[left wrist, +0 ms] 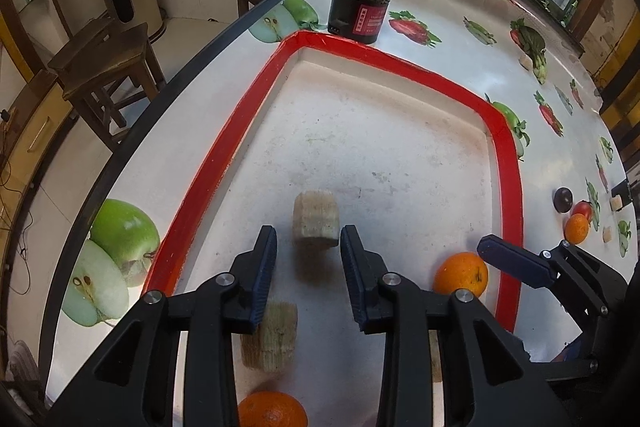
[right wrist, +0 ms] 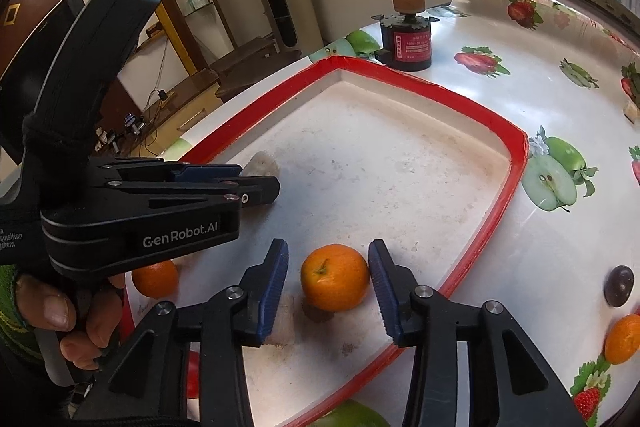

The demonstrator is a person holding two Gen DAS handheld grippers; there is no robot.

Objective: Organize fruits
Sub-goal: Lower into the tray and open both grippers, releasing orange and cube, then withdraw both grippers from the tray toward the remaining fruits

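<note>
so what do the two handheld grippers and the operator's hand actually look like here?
Both are black plastic two-finger units with silver pivot screws and dark blue ribbed pads. The left gripper has a curved black top housing, white "GenRobot.AI" lettering on its side and a pistol-style handle. The hand on that handle shows a green patterned knit cuff. The right gripper matches in build. No loose cables show on either.

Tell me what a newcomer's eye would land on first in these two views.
Probably the red-rimmed tray filling the middle of the fruit-print table. Next, the orange on the tray floor between the right gripper's open jaws, and the pale cut chunk between the left gripper's open jaws.
</note>
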